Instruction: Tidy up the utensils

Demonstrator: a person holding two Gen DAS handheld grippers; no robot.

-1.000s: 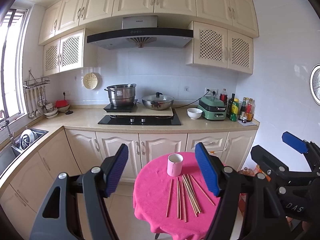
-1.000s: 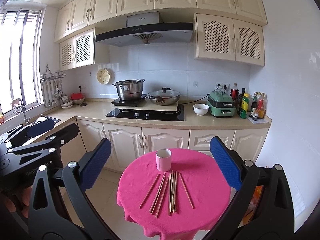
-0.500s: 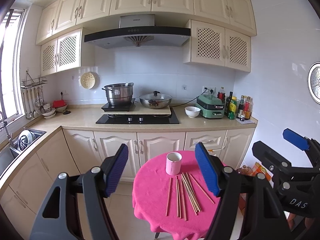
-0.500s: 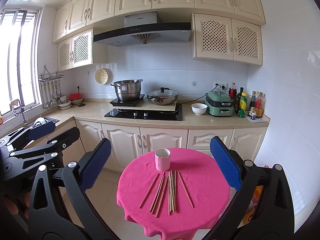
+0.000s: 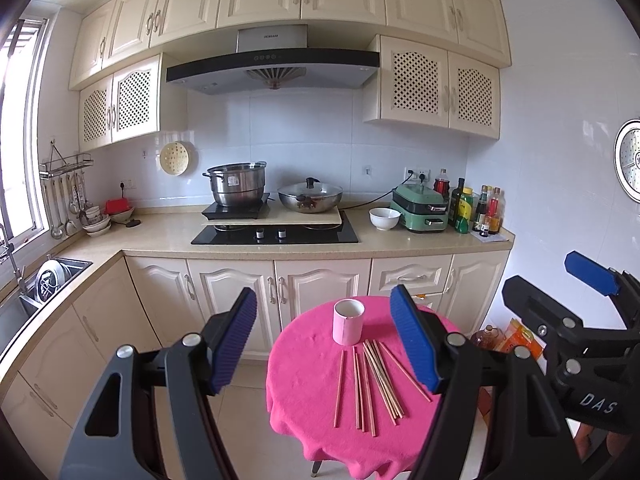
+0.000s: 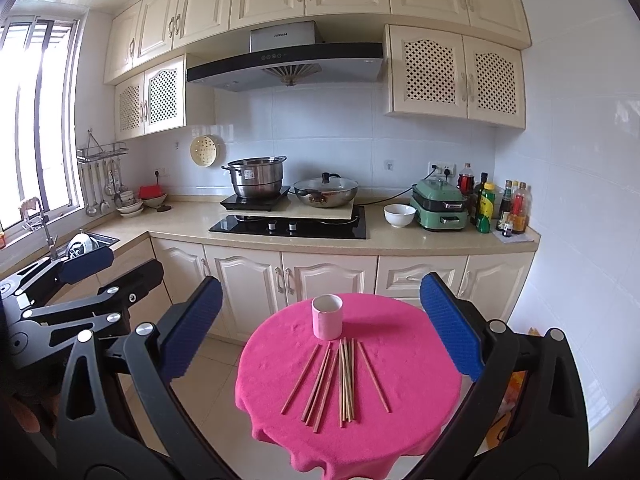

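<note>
Ahead of both spread tongs (image 6: 320, 344), chopsticks (image 6: 340, 380) beside cup (image 6: 327, 317), untouched

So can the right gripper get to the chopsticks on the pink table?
Probably yes. The right gripper is open and empty, and the chopsticks lie loose on the pink table with nothing over them. The cup stands behind them, out of the way.

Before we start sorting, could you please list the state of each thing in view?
Pink cup: upright, open top, no chopsticks inside.
Chopsticks: lying loose on the pink tablecloth.
Left claw: open, holding nothing.
Right claw: open, holding nothing.
Wok: lid on.
</note>
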